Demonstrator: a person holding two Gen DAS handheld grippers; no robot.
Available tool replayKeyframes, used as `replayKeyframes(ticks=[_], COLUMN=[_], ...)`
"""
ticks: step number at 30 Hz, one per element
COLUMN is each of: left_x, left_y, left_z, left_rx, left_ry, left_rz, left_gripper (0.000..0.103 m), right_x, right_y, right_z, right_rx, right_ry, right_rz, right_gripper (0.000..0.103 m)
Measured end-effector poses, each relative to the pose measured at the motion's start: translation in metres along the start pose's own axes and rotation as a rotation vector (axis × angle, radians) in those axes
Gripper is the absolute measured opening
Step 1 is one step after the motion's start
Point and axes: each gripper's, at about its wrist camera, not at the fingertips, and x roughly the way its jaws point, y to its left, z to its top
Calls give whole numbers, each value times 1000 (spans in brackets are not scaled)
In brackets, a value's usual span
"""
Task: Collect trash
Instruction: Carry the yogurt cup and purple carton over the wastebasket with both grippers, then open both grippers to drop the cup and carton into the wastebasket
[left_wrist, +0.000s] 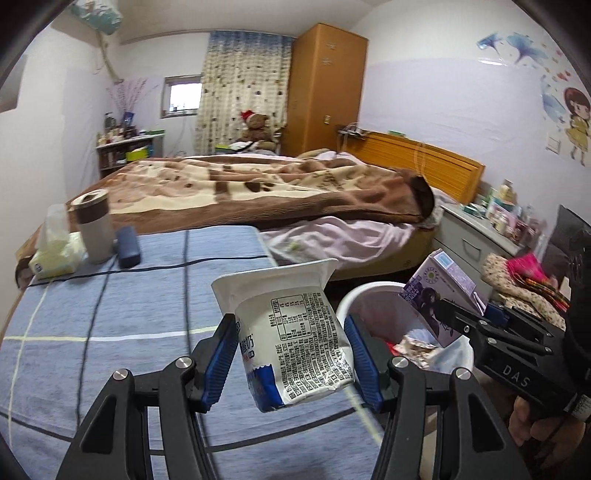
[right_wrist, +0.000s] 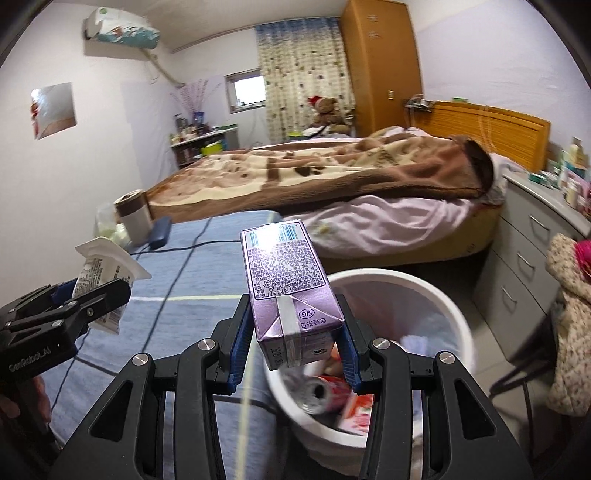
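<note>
Now left tongs (left_wrist: 291, 354) clench a yogurt cup (left_wrist: 291, 332); right tongs (right_wrist: 291, 332) clench a purple carton (right_wrist: 288, 280), seemingly above the bin (right_wrist: 443, 295).

Between the fingers of the left gripper (left_wrist: 291, 356): 1 yogurt cup (left_wrist: 291, 332). Between the fingers of the right gripper (right_wrist: 293, 339): 1 purple carton (right_wrist: 288, 284). Just beyond those fingers: 1 white bin (right_wrist: 436, 295). Far ahead of the left fingers: 1 tumbler (left_wrist: 94, 225), 1 tissue pack (left_wrist: 55, 251), 1 dark case (left_wrist: 128, 246).

Bin (right_wrist: 439, 295) contents blurred, near rim hidden behind right gripper (right_wrist: 291, 354); nightstand (right_wrist: 535, 236) clutter at 3 o'clock too small to tell.
</note>
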Motion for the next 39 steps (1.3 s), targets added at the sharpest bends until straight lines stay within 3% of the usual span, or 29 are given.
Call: replayKeyframes(ticks=[8,17,35,39], left_x=[25,60,96,95], left_y=[-38,-79,-88,-84], left_z=[-1,-6,-1,-1], left_rx=[49,133,155,127], left_ry=[39,94,142,143], left_rz=[-89,-138,-149,-151], left_gripper=[59,59,59,65], right_x=[0,14,29,27], right_y=[-31,-59,-75,-76], right_z=[-9,-21,-20,-20], right_rx=[48,103,112,120], right_ry=[31,104,162,158], right_rz=[-90,-170,-212,-206], right_gripper=[43,43,44,60])
